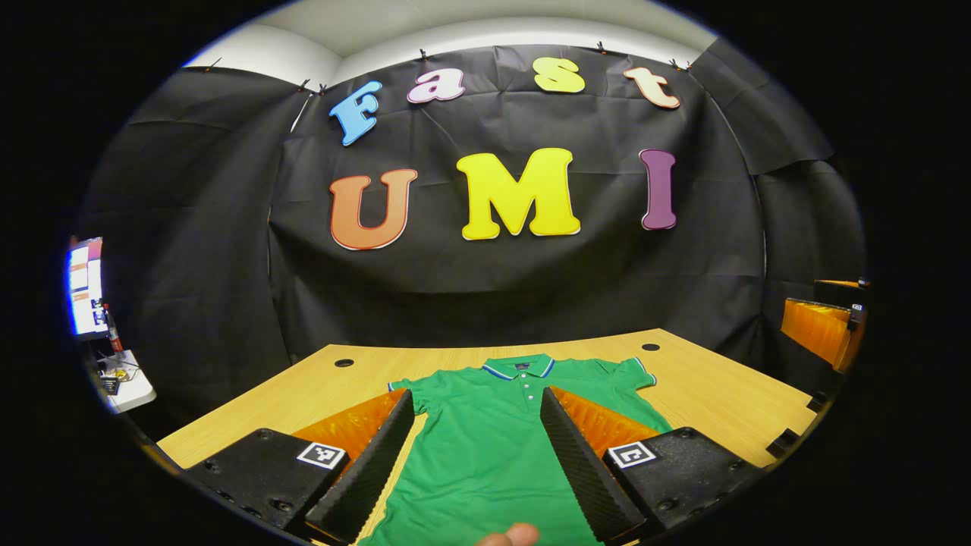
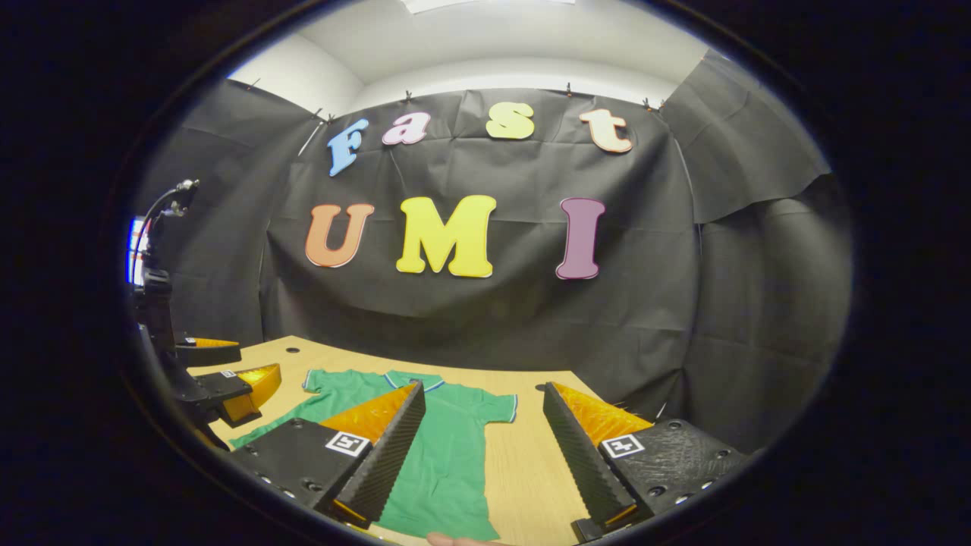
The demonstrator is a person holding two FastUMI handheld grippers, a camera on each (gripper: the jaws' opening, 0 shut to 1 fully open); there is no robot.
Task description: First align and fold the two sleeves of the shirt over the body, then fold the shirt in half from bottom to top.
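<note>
We see the green shirt (image 1: 485,447) lying flat on the bench (image 1: 705,387), collar toward the far edge, both sleeves spread outward and unfolded. Both folds remain. Left gripper (image 1: 478,447) and right gripper (image 2: 485,447) hover above with jaws apart, empty.

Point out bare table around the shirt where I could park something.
Bare table runs right of the green shirt up to the black cloth wall. Another strip lies behind the collar toward that wall, and some beside the left sleeve. Mid-table is taken by the shirt, with both open grippers above it.
</note>
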